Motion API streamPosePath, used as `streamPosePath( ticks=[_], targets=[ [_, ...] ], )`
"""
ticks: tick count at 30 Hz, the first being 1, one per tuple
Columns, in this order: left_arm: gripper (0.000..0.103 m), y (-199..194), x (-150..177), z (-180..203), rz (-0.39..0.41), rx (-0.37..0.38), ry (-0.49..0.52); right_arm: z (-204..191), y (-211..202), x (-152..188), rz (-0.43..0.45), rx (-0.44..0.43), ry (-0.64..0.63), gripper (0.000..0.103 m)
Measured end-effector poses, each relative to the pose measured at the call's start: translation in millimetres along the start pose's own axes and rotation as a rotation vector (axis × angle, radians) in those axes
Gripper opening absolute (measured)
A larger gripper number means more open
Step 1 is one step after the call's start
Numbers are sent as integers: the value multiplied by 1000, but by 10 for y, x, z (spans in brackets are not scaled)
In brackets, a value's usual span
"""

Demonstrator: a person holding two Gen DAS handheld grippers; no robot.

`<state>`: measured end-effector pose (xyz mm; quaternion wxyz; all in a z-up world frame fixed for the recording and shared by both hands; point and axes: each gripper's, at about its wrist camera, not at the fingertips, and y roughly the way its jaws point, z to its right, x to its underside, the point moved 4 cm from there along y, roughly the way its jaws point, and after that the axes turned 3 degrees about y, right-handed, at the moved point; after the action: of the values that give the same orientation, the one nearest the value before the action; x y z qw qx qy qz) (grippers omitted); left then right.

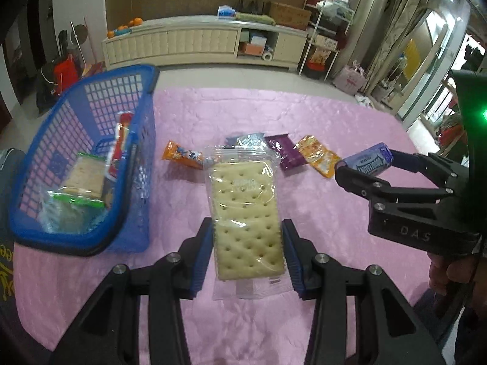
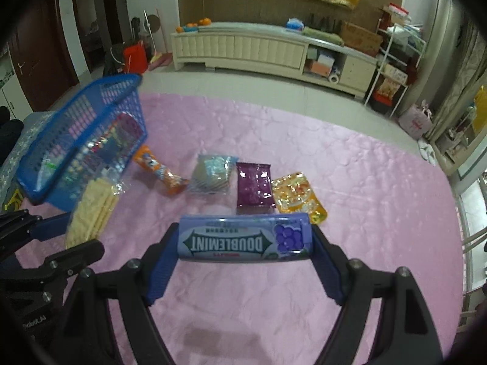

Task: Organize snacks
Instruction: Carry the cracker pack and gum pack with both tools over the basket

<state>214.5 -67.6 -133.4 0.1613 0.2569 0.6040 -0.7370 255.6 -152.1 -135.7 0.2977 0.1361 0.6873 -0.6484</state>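
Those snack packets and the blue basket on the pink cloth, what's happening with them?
A person is sorting snacks with handheld tongs, one in each hand. The left tongs straddle a clear-wrapped cracker pack; whether they are squeezing it is unclear. The right tongs grip a purple Doublemint gum pack. The blue basket already holds a few snacks. Four packets remain on the pink cloth: orange, silvery blue, purple and yellow.

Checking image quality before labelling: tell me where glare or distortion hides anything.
Left wrist view: glare streaks the clear wrapper of the cracker pack, print unreadable; fisheye bends the blue basket. Right wrist view: Doublemint pack sharp; purple packet glints.
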Motion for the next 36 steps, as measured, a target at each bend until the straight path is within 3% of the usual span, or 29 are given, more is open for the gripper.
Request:
streamPosePath(
  ticks=[18, 29, 36],
  targets=[
    [41, -924, -33, -527, 124, -52, 16, -586, -762, -205, 120, -15, -55, 83],
    [42, -1111, -253, -1073, 149, -74, 43, -1135, -690, -501, 133, -54, -86, 83],
    [42, -1037, -366, -1574, 149, -80, -31, -1505, -392, -678, 104, -64, -138, 83]
  ],
)
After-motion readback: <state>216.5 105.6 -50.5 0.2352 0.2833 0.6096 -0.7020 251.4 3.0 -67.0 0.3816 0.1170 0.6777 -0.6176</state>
